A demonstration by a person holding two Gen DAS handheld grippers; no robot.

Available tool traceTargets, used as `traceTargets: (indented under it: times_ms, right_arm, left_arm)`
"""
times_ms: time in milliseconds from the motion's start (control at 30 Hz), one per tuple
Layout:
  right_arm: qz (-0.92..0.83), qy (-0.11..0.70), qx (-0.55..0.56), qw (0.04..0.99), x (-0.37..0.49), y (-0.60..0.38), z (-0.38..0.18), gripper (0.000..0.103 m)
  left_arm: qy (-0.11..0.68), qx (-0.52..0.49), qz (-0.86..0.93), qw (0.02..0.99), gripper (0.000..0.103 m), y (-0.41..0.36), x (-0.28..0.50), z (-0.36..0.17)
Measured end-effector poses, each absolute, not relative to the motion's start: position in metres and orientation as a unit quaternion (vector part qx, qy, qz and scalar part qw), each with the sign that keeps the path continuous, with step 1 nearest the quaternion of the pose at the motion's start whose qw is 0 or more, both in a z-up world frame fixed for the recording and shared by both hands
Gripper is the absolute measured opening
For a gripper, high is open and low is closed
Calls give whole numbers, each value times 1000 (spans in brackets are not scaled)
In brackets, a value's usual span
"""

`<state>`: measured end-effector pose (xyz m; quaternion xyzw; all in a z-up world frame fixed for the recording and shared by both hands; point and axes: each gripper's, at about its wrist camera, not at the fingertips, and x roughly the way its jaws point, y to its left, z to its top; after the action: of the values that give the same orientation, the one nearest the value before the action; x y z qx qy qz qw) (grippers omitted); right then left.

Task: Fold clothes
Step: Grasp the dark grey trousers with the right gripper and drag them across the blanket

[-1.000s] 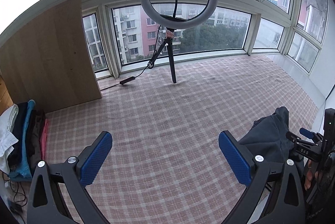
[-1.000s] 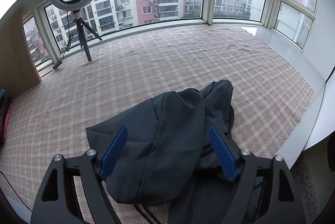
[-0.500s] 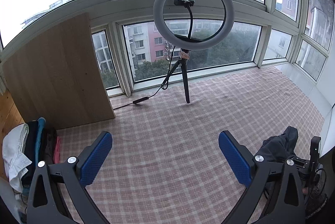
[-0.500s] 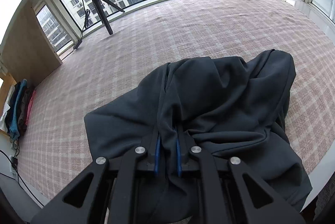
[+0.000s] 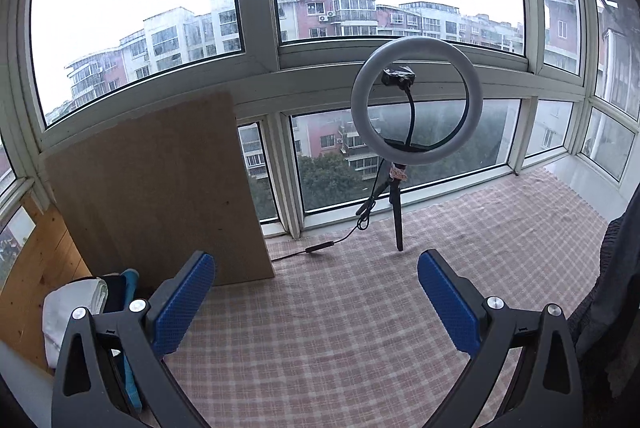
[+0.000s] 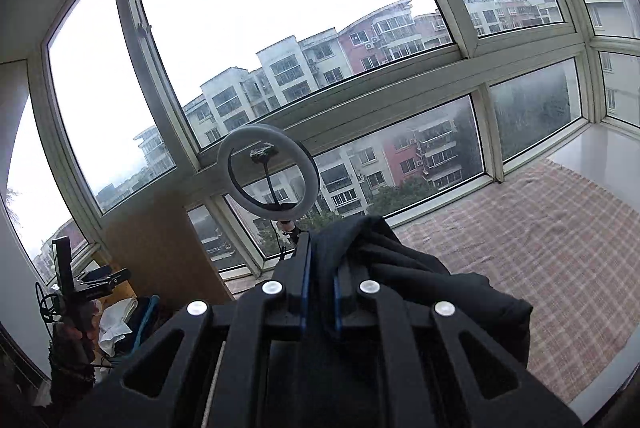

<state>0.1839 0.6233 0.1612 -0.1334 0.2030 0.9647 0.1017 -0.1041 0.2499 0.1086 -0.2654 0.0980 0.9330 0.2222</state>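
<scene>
Dark garment [image 6: 404,268] pinched in right gripper [image 6: 320,292] jaws, left gripper [image 5: 316,288] jaws wide, empty

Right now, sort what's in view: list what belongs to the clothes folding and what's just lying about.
Belongs to the job:
- dark garment, clamped in the right gripper
- left gripper, jaws open, holding nothing
- checked cloth, the folding surface
- clothes pile at the left edge

Just lying about:
- ring light on its tripod
- wooden board leaning at the window
</scene>
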Motion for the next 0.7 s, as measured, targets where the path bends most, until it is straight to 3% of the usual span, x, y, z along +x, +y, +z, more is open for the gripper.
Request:
traceTargets:
  times_ms: [167, 267, 367, 467, 533, 700]
  right_arm:
    - [975, 138, -172, -13, 60, 560, 182, 8]
    - [949, 122, -285, -62, -43, 534, 130, 17]
    - [905, 141, -399, -27, -76, 533, 58, 19]
    - [900, 150, -408, -32, -37, 545, 6, 25]
    - [895, 137, -425, 0, -8, 556, -29, 57]
    - [856, 138, -492, 77, 29, 593, -122, 61]
  left_arm:
    - [96, -263, 943, 179, 102, 209, -106, 109]
    - [99, -284, 940, 162, 102, 194, -114, 95]
    - [106, -317, 928, 163, 102, 191, -120, 68]
    - [119, -369, 902, 191, 102, 206, -120, 24]
    - [125, -405, 879, 219, 102, 229, -118, -8]
    - [141, -486, 815, 282, 102, 293, -112, -89]
